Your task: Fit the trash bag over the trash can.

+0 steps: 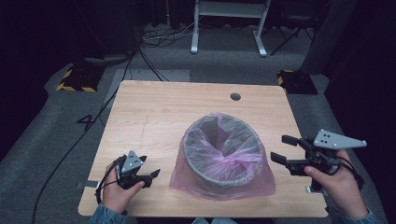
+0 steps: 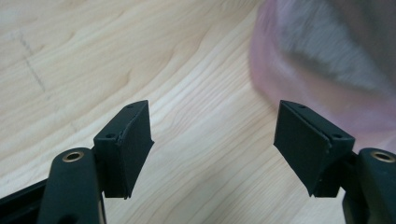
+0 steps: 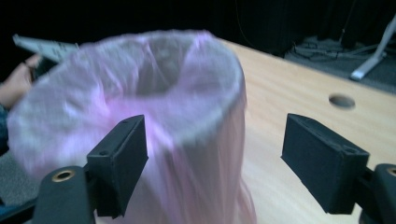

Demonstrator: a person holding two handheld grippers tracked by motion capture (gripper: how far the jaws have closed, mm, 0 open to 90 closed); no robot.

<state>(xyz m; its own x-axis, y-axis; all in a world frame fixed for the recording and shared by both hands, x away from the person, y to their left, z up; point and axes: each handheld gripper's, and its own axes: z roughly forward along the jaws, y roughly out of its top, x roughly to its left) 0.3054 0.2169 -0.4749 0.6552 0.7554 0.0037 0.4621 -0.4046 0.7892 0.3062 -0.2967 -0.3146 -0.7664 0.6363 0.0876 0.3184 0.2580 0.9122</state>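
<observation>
On the wooden table [image 1: 154,116], seen from the high view, a grey bin [image 1: 222,149] stands near the person's edge, a little right of the middle, lined with a pink plastic bag [image 1: 261,184] whose loose skirt spreads over the tabletop around the base. The left gripper [image 1: 152,176] is held low over the table to the left of the bin, its tips pointing toward the bag's skirt and close to it without touching. The right gripper [image 1: 282,149] is held off the bin's right side, just beside the bag-covered rim; its jaws stand apart, one above the other in this view, aimed at the bin with a gap between them and the plastic.

Along the left gripper view, the two black jaws are wide apart with only bare wood grain between them. The bag [image 2: 322,93] and bin appear blurred in the upper right corner, beyond and to the side of the right-hand jaw, not between the pair.

Along the right gripper view, the jaws are again spread wide and grip nothing. The bin [image 3: 154,79] with its pink liner [image 3: 196,154] rises ahead, blurred, its near wall lying behind the left-hand jaw and reaching into the gap; the right-hand jaw has open table [image 3: 299,88] behind it. The person's other hand [image 3: 18,79] shows past the bin at the left edge.
</observation>
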